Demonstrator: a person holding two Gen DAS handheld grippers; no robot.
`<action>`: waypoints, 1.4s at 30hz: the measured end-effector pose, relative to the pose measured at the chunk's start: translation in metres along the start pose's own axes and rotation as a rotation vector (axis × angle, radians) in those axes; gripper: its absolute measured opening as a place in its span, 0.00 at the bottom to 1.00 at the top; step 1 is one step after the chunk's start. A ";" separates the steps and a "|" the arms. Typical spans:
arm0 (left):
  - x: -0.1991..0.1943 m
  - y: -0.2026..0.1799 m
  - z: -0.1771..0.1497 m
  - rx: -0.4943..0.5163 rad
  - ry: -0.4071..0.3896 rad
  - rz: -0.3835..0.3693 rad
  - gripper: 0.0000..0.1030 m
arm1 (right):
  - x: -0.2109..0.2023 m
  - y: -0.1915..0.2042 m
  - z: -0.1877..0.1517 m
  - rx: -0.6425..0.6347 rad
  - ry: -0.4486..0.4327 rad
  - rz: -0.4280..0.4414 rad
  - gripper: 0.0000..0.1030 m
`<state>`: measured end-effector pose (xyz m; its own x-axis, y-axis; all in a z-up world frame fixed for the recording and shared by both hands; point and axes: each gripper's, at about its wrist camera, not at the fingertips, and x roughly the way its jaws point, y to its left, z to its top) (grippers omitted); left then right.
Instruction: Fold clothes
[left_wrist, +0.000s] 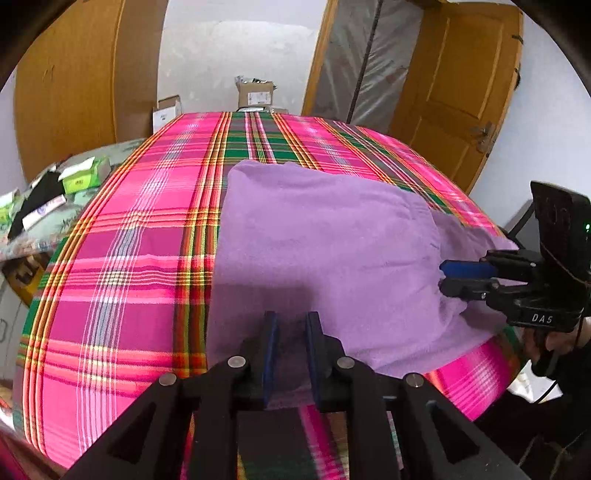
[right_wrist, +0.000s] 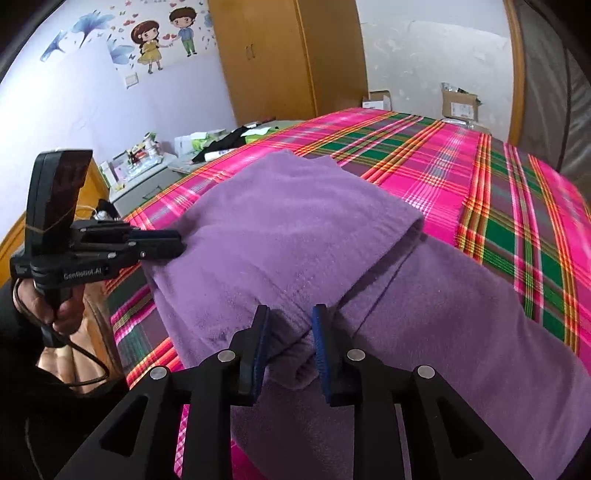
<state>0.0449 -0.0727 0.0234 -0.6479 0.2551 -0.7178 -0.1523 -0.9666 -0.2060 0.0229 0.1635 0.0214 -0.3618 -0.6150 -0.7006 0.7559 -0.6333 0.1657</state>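
2 hand-held grippers on purple garment (right_wrist: 295, 236) | left (left_wrist: 290, 321): slightly parted, unclear grip; right (right_wrist: 290, 314): parted, fold between, unpinched

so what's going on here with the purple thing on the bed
A person is folding a purple fleece garment on a bed covered with a pink plaid sheet, using a handheld gripper in each hand. The garment already lies partly folded over. The left gripper and right gripper each straddle fabric at its near edge, jaws slightly apart rather than clamped.
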 end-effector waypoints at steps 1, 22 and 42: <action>-0.001 -0.002 0.002 -0.009 -0.001 -0.015 0.14 | -0.002 -0.002 0.001 0.006 0.005 0.010 0.24; 0.031 -0.064 0.008 0.114 0.022 -0.110 0.15 | 0.028 -0.111 0.040 0.541 -0.070 0.114 0.01; 0.016 -0.080 -0.010 0.110 0.016 -0.166 0.15 | -0.027 -0.027 -0.021 0.237 -0.047 0.091 0.05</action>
<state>0.0536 0.0085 0.0217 -0.5955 0.4104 -0.6906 -0.3372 -0.9079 -0.2489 0.0234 0.2070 0.0216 -0.3273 -0.6924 -0.6430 0.6396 -0.6632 0.3887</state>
